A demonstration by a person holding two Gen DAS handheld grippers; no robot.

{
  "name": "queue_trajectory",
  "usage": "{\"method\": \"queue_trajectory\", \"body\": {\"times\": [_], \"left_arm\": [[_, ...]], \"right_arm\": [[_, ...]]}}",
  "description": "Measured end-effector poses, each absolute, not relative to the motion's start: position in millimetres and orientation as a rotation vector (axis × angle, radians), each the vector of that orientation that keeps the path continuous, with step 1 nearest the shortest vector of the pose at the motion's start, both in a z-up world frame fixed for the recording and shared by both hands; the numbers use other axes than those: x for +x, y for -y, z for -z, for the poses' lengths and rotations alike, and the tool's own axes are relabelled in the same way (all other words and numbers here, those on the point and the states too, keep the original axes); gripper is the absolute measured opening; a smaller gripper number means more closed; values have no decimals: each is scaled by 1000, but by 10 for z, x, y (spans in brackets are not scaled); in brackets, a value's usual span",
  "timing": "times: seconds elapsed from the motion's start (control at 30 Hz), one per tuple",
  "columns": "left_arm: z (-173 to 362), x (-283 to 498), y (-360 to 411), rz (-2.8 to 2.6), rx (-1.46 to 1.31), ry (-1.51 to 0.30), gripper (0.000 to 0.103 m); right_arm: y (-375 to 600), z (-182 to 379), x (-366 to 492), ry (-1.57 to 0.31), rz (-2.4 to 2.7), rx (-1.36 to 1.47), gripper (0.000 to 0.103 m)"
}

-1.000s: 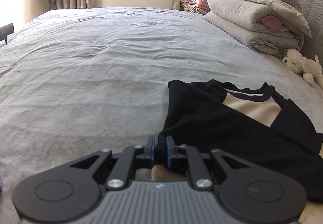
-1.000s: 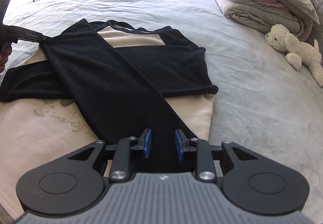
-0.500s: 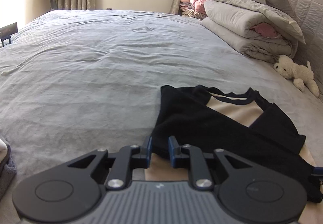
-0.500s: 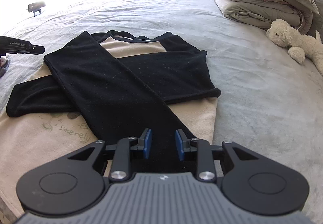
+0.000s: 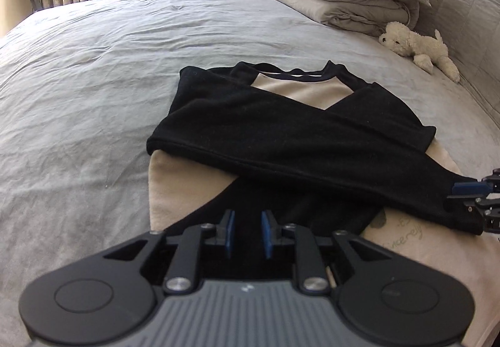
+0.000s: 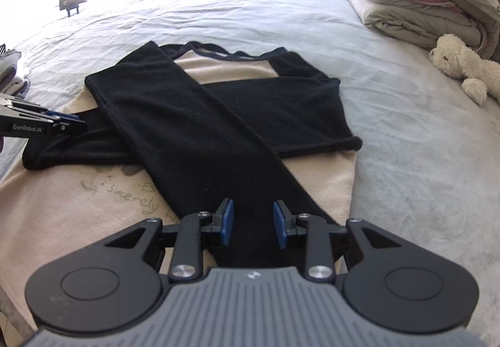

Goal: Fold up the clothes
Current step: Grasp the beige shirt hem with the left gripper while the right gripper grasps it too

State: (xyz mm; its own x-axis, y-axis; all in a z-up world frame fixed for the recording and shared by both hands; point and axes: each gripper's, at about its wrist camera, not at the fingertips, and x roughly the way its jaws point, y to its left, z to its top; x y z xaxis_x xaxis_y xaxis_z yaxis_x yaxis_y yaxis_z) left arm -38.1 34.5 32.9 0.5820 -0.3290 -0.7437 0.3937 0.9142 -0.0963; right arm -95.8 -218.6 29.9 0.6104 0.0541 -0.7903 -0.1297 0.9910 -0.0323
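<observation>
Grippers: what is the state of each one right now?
Left gripper: open, pads apart over a black sleeve, gripping nothing.
Right gripper: jaws opening, the other black sleeve between them, not pinched.

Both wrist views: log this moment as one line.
stage: sleeves crossed over shirt | left gripper: open over sleeve cuff | right gripper: jaws opening, sleeve end between, not pinched | surface: grey bedspread
</observation>
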Motion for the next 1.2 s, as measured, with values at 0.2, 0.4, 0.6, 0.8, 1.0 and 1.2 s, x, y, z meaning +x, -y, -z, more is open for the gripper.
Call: {"method": "queue_trajectory", "body": {"times": [0.2,0.4,0.6,0.8,1.0,1.2], "left_arm": [[-320,-422,-410,417,79,-851,19],[-322,-507,-519,413,65,-851,19],[-317,-664,-672,410,41,-852,19],[-321,-879,-811,404,34,-845,19],[-316,-1149,-927,382,9,-841,24],[-284,-1564,-1072,330,-13,-859,28]], "right_arm": [[2219,-283,-964,-919,-90,-83,33],[2360,-286,-987,-921,-45,-52,33],[2412,-280,-1056,-913,-31,-55,33],[2414,-278,-1149,-901,-23,-67,33],[2389,-268,-1333,-888,-15,-92,36],[2424,-249,-1649,-875,12,-81,38]]}}
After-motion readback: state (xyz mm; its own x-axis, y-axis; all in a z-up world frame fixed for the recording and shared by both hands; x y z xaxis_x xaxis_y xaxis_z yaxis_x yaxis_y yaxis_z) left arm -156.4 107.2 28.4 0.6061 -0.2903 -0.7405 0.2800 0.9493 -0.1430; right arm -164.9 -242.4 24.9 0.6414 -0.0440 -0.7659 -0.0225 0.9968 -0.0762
